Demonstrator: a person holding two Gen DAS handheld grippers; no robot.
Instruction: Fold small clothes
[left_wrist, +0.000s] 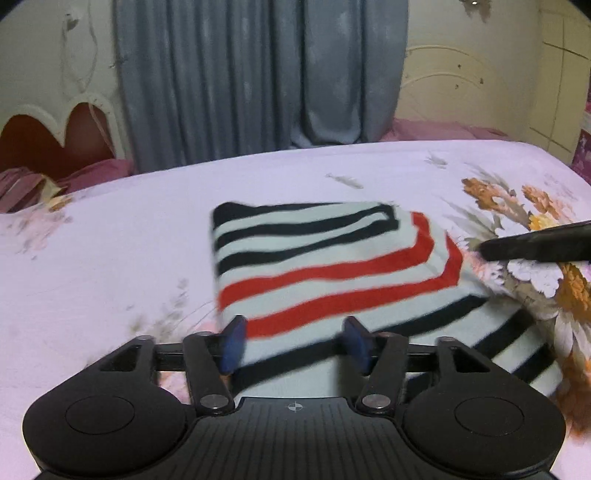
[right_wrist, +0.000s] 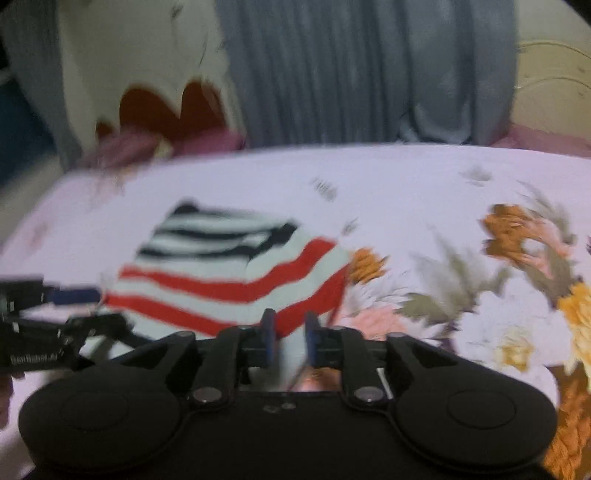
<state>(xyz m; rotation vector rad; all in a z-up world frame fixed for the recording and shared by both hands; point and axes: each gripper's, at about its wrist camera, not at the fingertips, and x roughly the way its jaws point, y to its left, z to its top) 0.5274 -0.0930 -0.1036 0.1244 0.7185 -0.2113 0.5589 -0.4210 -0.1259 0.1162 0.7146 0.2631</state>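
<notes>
A striped garment (left_wrist: 325, 266), white with black and red bands, lay folded on a floral bedsheet (left_wrist: 110, 240) as two hand-held grippers hovered at its near edge. The left gripper (left_wrist: 295, 341) stood with its jaws spread wide, one blue pad (left_wrist: 233, 343) on each side of the cloth's near portion and neither pressing on it; the fold spread out ahead of the jaws and ran off to their right. In the same view a dark finger of the right gripper (left_wrist: 535, 245) reached in from the right, its tip just beside the garment's far right corner.

From the right wrist, heavily blurred, the right gripper (right_wrist: 290, 341) showed its jaws parted only a little, with a narrow gap between the blue pads (right_wrist: 268, 336). The garment's near right corner sat in line with that gap and just ahead of it; whether any cloth lay between the pads could not be made out. The left gripper (right_wrist: 74, 297) appeared to the left of those jaws, at the garment's left edge. A grey curtain (left_wrist: 258, 81) hung beyond the bed.
</notes>
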